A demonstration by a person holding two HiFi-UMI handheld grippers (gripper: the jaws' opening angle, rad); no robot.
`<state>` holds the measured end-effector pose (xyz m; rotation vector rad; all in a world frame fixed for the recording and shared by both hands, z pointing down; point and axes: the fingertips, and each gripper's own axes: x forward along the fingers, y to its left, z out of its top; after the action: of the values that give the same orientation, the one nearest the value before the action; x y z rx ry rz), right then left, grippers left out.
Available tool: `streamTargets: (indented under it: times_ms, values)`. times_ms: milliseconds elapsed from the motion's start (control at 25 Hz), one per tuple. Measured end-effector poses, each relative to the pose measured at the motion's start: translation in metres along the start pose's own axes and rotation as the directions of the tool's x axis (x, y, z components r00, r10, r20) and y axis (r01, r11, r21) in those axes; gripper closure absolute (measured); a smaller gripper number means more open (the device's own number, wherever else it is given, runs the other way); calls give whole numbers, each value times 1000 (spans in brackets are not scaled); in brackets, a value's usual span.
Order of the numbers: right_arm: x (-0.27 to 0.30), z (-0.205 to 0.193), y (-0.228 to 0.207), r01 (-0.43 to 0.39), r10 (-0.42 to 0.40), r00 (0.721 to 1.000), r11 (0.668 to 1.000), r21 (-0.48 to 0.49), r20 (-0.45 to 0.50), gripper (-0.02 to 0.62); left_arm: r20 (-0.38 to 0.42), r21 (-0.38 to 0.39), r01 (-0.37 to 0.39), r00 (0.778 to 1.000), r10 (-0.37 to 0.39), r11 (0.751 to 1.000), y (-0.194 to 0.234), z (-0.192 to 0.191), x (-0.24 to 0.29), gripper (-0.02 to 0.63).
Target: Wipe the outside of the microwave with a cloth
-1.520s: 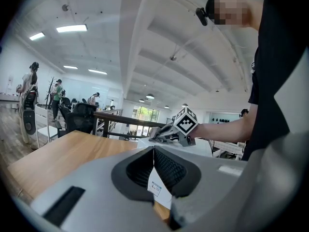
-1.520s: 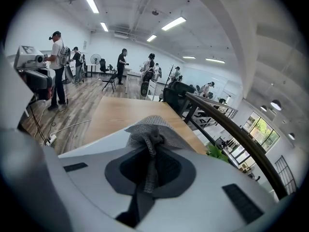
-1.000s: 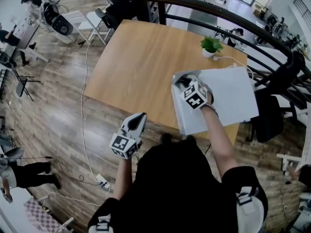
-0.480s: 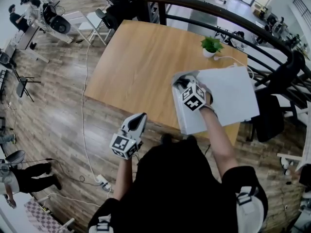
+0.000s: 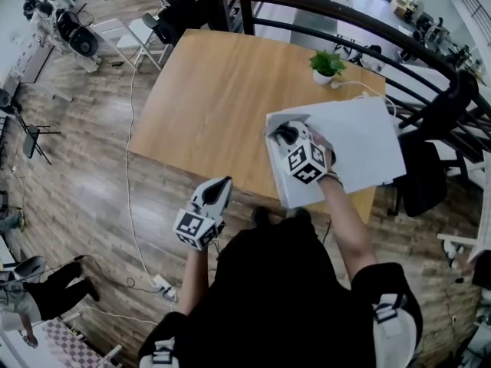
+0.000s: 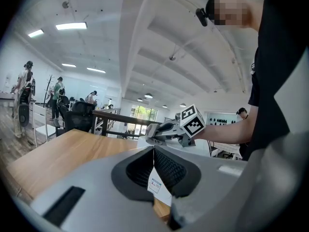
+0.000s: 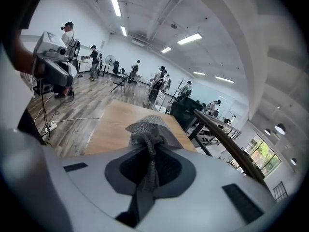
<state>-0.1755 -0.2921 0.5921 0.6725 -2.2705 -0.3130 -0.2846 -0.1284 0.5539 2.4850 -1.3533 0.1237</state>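
A white microwave (image 5: pixel 360 148) stands at the right end of the wooden table (image 5: pixel 215 90). My right gripper (image 5: pixel 285 134) is over the microwave's top left edge, shut on a grey cloth (image 5: pixel 285 120) that rests on the top there. In the right gripper view the cloth (image 7: pixel 147 129) is bunched between the jaws and sticks out in front of them. My left gripper (image 5: pixel 220 186) hangs off the table's near edge, left of the microwave, shut with nothing in it. The left gripper view shows the right gripper (image 6: pixel 150 138) on the microwave.
A small potted plant (image 5: pixel 326 65) stands behind the microwave, with a white cord beside it. A dark curved railing (image 5: pixel 368 21) runs behind the table. A white cable (image 5: pixel 130 190) lies on the wooden floor at the left. Chairs and people are farther off.
The right gripper with the cloth has slid a little toward me along the microwave's top left edge. The left gripper has stayed where it was.
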Motion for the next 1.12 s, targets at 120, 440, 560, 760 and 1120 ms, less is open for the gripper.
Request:
streamTargets:
  times_ms: [120,440,560,760,1120]
  values:
    - [-16,-3,-3,14,-14,999,1000,-13,42,578,10,25,-4,1000,4,1000,-5,3,6,603]
    - [-76,-27,-12,4,-6,989,1000,14,150,578,13,23,-2,1000,2,1000,-46,10,33,603]
    - [-102,-44,-26,6,-15,985,999,50,171,578,17,33,11,1000,-12,999,-64,16,48,603]
    - [-139,-82,-50,22,-47,982,991,135,184,578,24,54,15,1000,-16,998,-93,25,69,603]
    - [-186,-140,-78,33,-71,980,979,202,185,580,34,59,-5,999,3,998,-135,31,109,603]
